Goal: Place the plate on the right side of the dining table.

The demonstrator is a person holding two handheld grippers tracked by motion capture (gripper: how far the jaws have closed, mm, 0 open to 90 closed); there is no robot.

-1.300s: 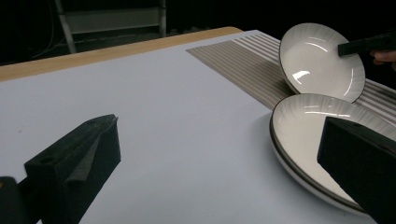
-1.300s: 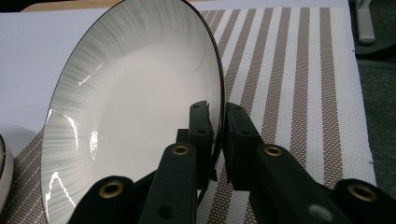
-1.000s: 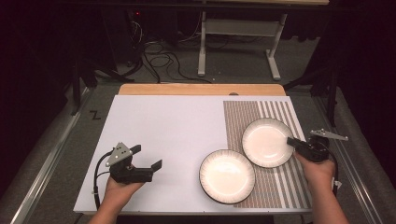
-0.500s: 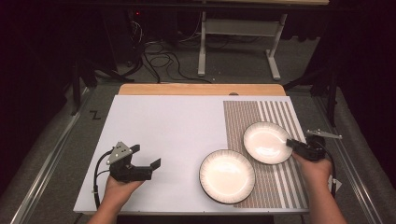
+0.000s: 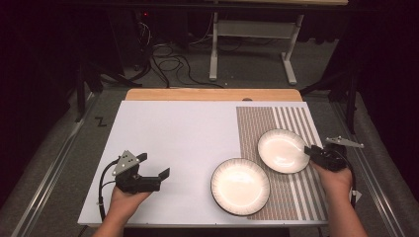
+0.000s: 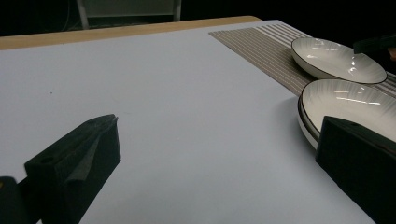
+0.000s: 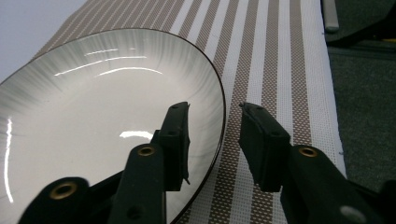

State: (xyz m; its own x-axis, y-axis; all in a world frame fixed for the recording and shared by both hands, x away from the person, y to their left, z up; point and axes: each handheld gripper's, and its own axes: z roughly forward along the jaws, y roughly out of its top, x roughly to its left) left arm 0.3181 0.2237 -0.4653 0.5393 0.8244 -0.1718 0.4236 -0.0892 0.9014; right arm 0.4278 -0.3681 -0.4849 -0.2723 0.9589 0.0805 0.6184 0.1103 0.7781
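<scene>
the far plate [image 5: 280, 150] has settled onto the striped mat [image 5: 296, 197]; the right gripper [image 5: 312, 150], jaws just opening, straddles its rim unclamped. withdrawing carelessly could drag it. the left gripper [image 5: 150, 173] rests open.

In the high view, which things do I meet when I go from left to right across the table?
left gripper → near plate → far plate → right gripper, with its jaws astride that plate's rim, just opened.
</scene>
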